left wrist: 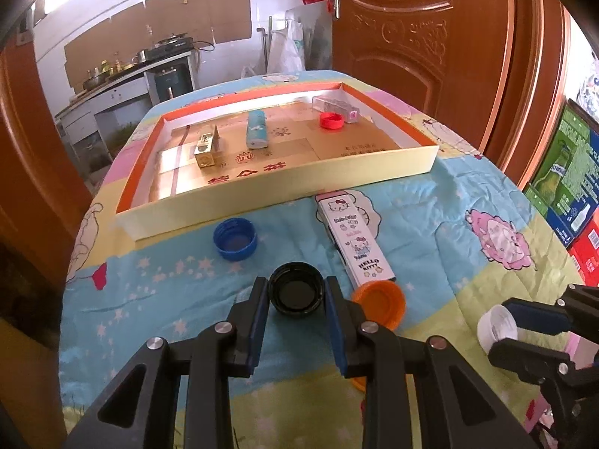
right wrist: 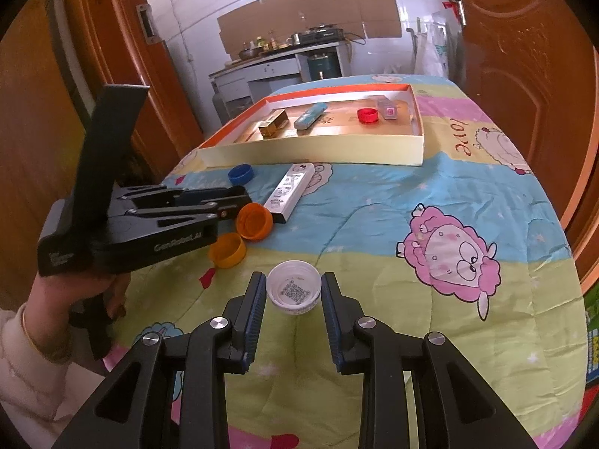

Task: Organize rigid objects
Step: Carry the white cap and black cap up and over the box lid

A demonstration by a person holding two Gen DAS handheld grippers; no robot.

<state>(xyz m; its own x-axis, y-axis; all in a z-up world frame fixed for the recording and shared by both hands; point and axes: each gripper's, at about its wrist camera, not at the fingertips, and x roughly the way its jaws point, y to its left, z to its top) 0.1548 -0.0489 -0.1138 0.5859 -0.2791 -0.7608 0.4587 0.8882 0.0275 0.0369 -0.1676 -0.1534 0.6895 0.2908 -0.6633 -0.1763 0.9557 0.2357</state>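
Pickup stage, apparently: left tongs (left wrist: 296, 295) bracketing black cap (left wrist: 295, 293) and right tongs (right wrist: 294, 292) bracketing white cap (right wrist: 294, 288), both narrow though full clamping unclear, both caps on quilt-covered table (right wrist: 374, 232) short of tray (right wrist: 337, 147); next, probably squeeze, lift, carry into tray.
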